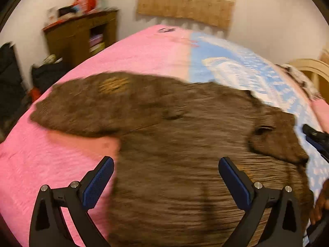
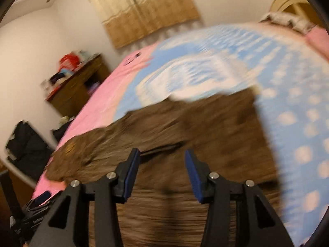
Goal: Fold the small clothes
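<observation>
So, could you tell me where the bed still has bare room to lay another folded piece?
Free: the pink bedspread between the brown garment and the wooden cabinet, and the blue patterned part to the garment's right. Crowded: the near middle, where the garment spreads beneath both open grippers, left and right.

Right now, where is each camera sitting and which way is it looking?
Left wrist view: sits on the left gripper, looking down over its open blue-padded fingers at the fuzzy brown knitted garment on the pink and blue bedspread; a hand shows at the right edge.
Right wrist view: sits on the right gripper, fingers apart and empty, above the same garment.
Both share: garment, bedspread, brown wooden cabinet, tan curtain.
</observation>
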A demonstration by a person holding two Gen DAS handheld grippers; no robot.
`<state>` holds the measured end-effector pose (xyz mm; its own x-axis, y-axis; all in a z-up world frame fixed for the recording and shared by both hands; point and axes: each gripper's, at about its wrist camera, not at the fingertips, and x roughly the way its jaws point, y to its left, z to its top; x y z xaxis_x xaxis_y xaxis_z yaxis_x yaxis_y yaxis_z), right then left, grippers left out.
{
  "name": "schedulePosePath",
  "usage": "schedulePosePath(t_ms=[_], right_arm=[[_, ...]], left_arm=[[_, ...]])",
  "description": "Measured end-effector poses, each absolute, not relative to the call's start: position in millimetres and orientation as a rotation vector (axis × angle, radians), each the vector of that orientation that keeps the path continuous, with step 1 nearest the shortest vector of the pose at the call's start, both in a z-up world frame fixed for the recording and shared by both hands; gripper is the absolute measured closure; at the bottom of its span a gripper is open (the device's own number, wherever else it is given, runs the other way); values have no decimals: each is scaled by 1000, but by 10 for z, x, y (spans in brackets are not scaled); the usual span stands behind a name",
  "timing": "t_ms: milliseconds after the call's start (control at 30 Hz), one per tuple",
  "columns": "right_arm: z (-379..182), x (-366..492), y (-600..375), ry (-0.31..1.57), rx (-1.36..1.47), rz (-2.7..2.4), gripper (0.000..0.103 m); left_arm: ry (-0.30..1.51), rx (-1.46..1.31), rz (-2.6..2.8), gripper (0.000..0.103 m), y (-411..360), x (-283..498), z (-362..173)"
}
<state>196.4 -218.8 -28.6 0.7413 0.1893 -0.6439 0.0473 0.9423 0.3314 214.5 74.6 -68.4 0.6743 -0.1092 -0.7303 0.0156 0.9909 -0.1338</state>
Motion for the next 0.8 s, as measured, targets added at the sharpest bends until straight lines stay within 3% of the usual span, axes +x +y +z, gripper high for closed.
schedulePosePath(t_ms=[167,300,500,600,700,767,800], right_arm=[[-362,2012,-2329,728,240,-58,54],[-681,2118,-2394,793,217,-131,68],[-733,2045,-2451,759,238,-84,63],[-749,2061,-2542,743,289,-60,63],[-755,2081,-2522,734,308,-50,63],[-745,2054,-2500,725,321,-48,63],[-742,2046,-2511,721,328,-48,63]], left_arm=[[794,75,-302,1,60,2375,-623],[774,216,-423,1,-480,2671,-639],[868,260,-456,2,-950,3178,-984],[904,98,-456,26,-851,3360,-1024],[889,-14,-477,60,-773,3403,-997],[891,-29,-488,66,-782,3411,-992],[889,-33,-504,81,-796,3404,-985]])
